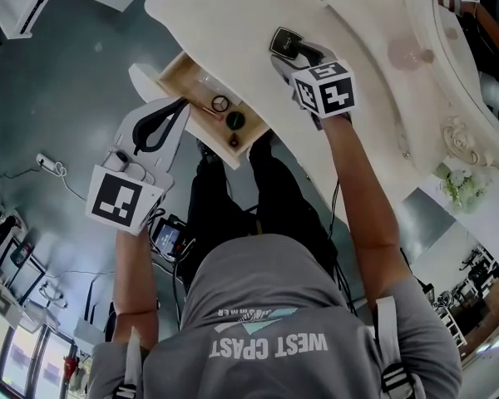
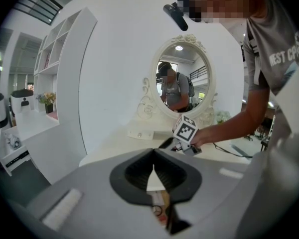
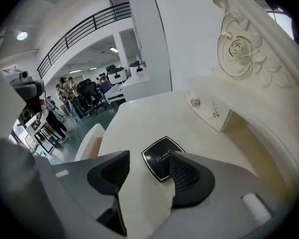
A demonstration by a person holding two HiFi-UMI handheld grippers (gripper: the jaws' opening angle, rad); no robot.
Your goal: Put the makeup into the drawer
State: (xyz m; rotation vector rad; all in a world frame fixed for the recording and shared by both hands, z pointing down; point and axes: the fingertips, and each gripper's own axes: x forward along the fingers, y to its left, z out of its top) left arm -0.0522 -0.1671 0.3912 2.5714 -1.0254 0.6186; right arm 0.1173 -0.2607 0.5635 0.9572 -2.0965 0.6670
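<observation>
A black square makeup compact (image 1: 284, 40) (image 3: 158, 156) lies flat on the white dressing table (image 1: 382, 115). My right gripper (image 1: 289, 55) (image 3: 150, 153) is open just above it, with a pad on each side of the case and the right pad overlapping its edge; the pads do not press it. The wooden drawer (image 1: 173, 78) stands pulled out below the tabletop and holds a thin ring (image 1: 220, 103), a dark round jar (image 1: 235, 120) and a small reddish item (image 1: 234, 142). My left gripper (image 1: 184, 104) (image 2: 153, 154) hovers over the drawer, shut and empty.
An oval mirror (image 2: 182, 81) in a carved white frame stands at the back of the table, with a small two-knob drawer box (image 3: 209, 111) at its foot. White flowers (image 1: 457, 185) sit to the right. A white shelf unit (image 2: 60, 83) stands at the left.
</observation>
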